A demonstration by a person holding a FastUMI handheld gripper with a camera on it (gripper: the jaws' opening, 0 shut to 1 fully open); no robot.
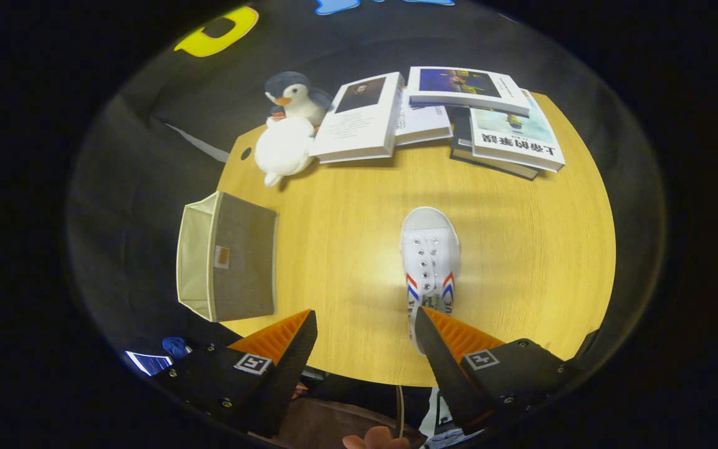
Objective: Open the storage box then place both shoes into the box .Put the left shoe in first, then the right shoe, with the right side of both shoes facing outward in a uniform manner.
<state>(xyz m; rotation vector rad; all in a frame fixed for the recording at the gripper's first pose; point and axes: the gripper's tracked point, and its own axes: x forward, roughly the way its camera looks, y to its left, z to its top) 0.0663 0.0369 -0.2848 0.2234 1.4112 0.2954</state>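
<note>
Wooden tabletop (346, 218) spreads out under my gripper (365, 324), whose fingers stand wide apart, holding nothing. I see one white shoe (429, 255) just ahead of the right-hand finger, toe pointing away. Off beyond the left-hand finger sits the storage box (228, 259), tipped with its mouth sideways. Farther on lie books (452, 118) and a penguin toy (290, 121).

The claw (365, 333) has 2 ridged wedge fingers on screwed housings bearing square markers.
</note>
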